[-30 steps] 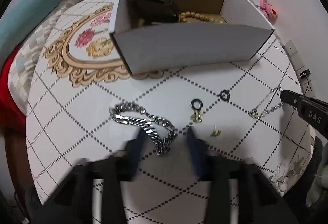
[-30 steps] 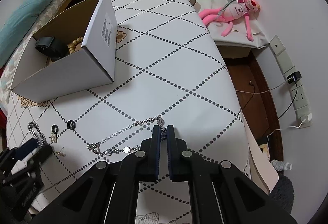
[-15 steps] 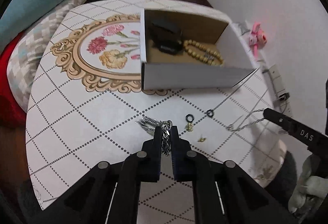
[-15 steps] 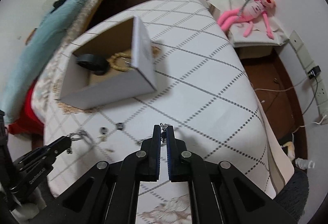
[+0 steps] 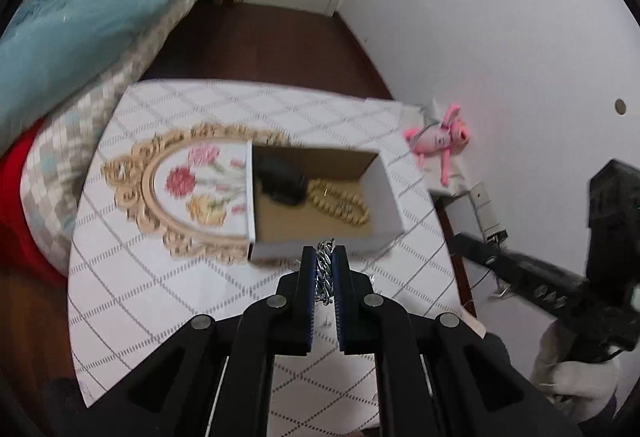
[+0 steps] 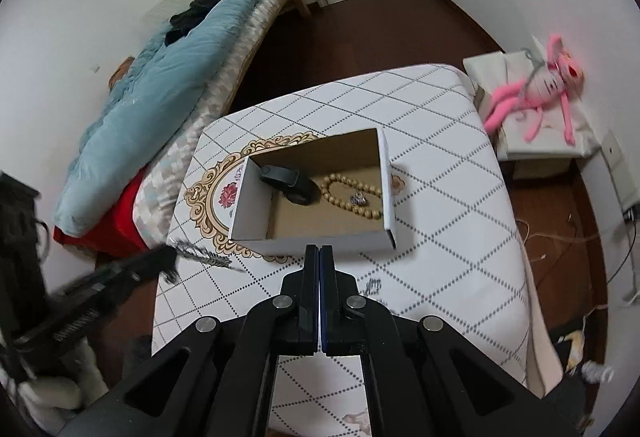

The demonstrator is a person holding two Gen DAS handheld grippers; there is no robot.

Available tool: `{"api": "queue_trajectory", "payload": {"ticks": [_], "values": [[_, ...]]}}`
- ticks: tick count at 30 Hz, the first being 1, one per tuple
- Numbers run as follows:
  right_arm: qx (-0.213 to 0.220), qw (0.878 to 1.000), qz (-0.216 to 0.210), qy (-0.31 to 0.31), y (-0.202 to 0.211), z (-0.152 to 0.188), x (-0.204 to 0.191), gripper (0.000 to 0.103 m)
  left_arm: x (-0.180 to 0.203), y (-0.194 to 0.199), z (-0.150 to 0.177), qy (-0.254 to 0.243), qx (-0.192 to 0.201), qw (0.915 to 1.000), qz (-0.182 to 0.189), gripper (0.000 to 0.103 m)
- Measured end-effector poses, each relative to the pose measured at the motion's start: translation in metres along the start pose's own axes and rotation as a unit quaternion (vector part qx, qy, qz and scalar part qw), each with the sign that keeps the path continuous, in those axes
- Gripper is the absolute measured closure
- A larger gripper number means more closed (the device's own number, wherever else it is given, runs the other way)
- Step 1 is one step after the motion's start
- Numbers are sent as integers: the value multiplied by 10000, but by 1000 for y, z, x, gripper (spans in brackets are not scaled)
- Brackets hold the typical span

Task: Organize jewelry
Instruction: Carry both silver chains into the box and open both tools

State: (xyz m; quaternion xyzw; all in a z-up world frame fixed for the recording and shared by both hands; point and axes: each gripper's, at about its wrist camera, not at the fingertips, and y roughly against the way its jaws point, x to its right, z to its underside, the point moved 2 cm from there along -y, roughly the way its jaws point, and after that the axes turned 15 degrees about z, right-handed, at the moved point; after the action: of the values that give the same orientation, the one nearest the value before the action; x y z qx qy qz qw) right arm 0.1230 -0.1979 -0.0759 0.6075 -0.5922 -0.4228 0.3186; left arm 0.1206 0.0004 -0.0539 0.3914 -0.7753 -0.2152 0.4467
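Pinching a silver chain (image 5: 325, 271), the left hand-held gripper (image 5: 324, 257) hangs above the box (image 5: 390, 193); the right hand-held gripper (image 6: 320, 257) is pressed together.

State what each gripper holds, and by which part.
Left gripper: thick silver chain, pinched mid-length between the jaws. Right gripper: jaws shut; whether they pinch anything cannot be told.

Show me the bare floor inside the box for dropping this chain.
Bare cardboard runs along the box's near wall, in front of the black band and the bead bracelet. The back half is crowded: band left, beads right.
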Motion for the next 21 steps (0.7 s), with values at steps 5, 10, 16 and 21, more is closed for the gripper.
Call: {"api": "queue_trajectory", "payload": {"ticks": [5,10,16,21], "values": [[-800,9967,99,-26,-53,7,3,95,-1,-11,1,-19,-25,9999,-95,98],[-1295,9907,408,-8,-104,37,15,58,-20,-42,27,199,-328,9990,-241,98],[-1274,9890,738,161,-129,58,14,65,-44,-69,56,475,-687,9958,-377,98],[-1091,9870,1071,500,-129,67,1,96,-47,-73,63,510,-769,9949,-407,98]]}}
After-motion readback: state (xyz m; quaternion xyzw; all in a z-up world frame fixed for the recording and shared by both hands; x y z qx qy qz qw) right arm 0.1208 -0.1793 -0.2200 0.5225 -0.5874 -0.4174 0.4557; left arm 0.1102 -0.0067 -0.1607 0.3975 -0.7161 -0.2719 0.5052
